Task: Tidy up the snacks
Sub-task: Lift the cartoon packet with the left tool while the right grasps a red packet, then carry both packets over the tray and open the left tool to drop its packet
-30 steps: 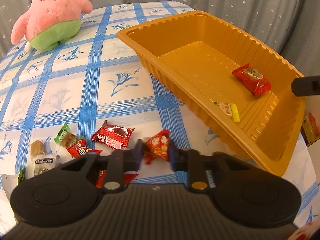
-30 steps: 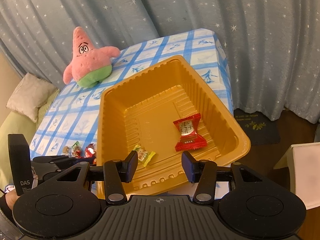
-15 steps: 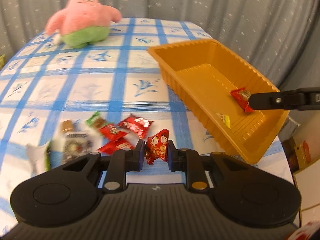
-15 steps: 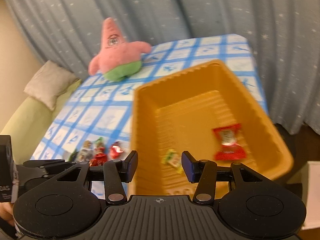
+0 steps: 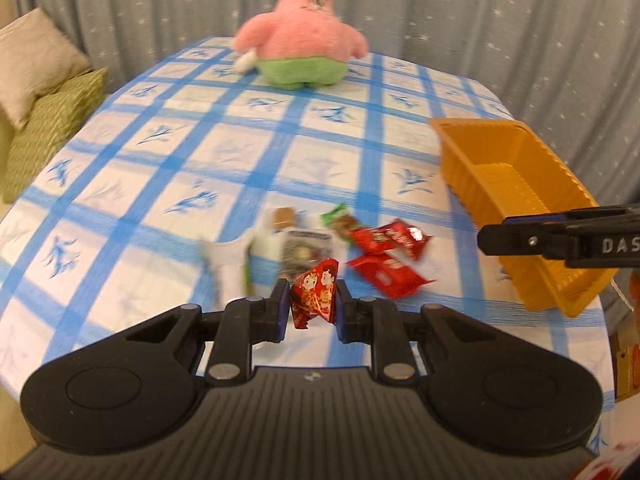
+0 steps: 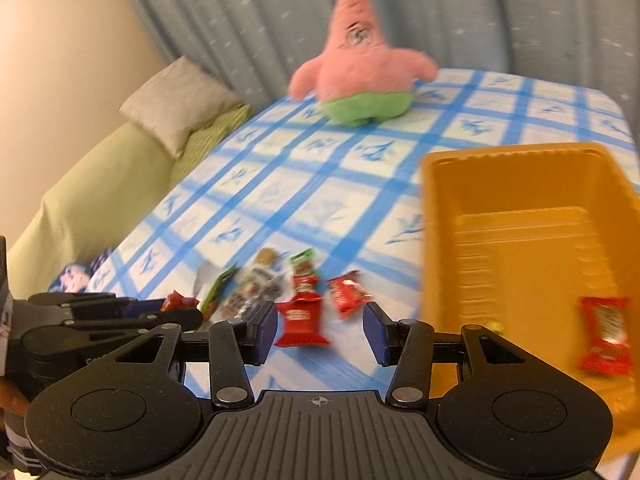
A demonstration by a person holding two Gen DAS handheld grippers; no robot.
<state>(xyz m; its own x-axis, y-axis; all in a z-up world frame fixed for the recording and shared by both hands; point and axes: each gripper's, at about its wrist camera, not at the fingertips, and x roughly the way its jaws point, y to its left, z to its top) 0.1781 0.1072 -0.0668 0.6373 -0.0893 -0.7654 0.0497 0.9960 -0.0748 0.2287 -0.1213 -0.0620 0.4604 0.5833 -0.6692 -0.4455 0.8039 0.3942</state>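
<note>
My left gripper (image 5: 312,309) is shut on a small red candy (image 5: 315,296) printed with two cartoon figures, held above the checked tablecloth. Just beyond it lies a snack pile (image 5: 304,240) with red packets (image 5: 390,236). My right gripper (image 6: 322,330) stands open with nothing between its pads. It hangs above a red packet (image 6: 300,320) lying on the cloth. The orange tray (image 6: 452,208) sits to its right, holding a red packet (image 6: 604,334) and a small yellow candy (image 6: 496,326). In the left wrist view the tray (image 5: 532,152) is at the right, partly behind the right gripper's finger (image 5: 560,236).
A pink and green starfish plush (image 5: 304,36) sits at the table's far side. A starry grey curtain (image 5: 500,20) hangs behind. A green sofa (image 6: 100,200) with a beige cushion (image 6: 180,104) stands left of the table. The table's edge runs just right of the tray.
Both grippers have swung left, from over the tray toward the snack pile, so the tray slid to the right of both views. The left gripper kept hold of the red candy.
</note>
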